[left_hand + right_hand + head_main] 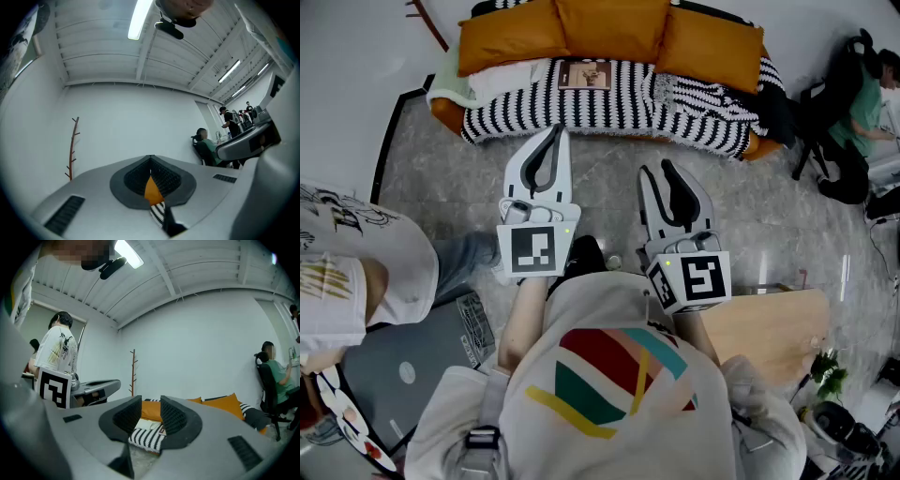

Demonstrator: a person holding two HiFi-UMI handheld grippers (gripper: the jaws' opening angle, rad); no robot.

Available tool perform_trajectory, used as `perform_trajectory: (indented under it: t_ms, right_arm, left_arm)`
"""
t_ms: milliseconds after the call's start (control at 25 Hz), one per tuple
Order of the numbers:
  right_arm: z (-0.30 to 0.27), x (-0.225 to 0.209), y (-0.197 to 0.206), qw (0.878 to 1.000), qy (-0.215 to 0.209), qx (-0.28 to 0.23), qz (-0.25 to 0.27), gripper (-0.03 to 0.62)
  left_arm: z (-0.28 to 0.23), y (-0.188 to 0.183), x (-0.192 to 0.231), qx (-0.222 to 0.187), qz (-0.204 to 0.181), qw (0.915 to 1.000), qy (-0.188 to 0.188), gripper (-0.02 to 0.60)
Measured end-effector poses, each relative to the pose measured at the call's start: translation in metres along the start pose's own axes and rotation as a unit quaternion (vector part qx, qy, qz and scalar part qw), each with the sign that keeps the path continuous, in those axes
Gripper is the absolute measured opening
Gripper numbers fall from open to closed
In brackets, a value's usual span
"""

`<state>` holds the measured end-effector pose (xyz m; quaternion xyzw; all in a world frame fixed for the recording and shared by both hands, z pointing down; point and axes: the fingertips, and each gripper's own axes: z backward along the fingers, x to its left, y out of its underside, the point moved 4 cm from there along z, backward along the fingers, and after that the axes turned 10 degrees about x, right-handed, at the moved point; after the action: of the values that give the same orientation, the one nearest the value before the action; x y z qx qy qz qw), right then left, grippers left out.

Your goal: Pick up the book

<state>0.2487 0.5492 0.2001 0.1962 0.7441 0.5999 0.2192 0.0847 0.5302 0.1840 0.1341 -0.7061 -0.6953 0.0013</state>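
Book [584,74]: closed, brownish cover with a pale picture, lying flat, cover up, on black-and-white striped blanket [609,108]. Sits just in front of orange cushions [609,28], near blanket's middle, edges roughly square to cushions.

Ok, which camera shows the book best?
The head view: the book lies fully visible on the striped blanket. The right gripper view shows at most a sliver of it; the left gripper view shows none.

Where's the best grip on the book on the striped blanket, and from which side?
Probably the near edge of the book, approached from the front. It lies flat on the striped blanket with orange cushions close behind, so only the front edge looks free for a jaw to slide under.
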Motion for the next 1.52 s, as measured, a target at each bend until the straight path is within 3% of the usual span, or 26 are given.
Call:
perform_trajectory:
  t_ms: [320,480,720,1080,1160,1360,1520]
  right_arm:
    - [-0.003,-0.006,-0.001,1.000,-0.002,-0.004,-0.016,0.135]
    - [-0.009,-0.007,-0.002,0.998,-0.026,-0.017,-0.045,0.135]
    - [-0.026,0.007,0.000,0.997,-0.056,-0.015,-0.043,0.135]
    - [-0.049,0.016,0.027,0.995,-0.072,0.033,-0.059,0.135]
    - [-0.058,0.008,0.029,0.995,-0.069,0.039,-0.064,0.135]
    - [-0.118,-0.041,-0.005,0.996,-0.013,0.041,-0.076,0.135]
    - [-0.181,-0.044,-0.019,0.994,-0.038,0.061,-0.081,0.135]
  left_arm:
    - [-0.003,0.001,0.006,0.002,-0.004,0.9999,-0.011,0.006]
    - [-0.002,0.004,0.007,0.011,-0.008,0.9998,-0.016,0.006]
    - [0.000,0.011,0.030,0.024,-0.006,0.9988,-0.042,0.006]
    - [-0.008,0.049,0.067,0.066,0.011,0.9955,-0.067,0.006]
    - [-0.022,0.054,0.081,0.058,0.011,0.9956,-0.074,0.007]
    - [-0.083,0.029,0.136,0.041,0.014,0.9949,-0.091,0.006]
    - [-0.116,0.043,0.186,0.037,0.049,0.9912,-0.117,0.006]
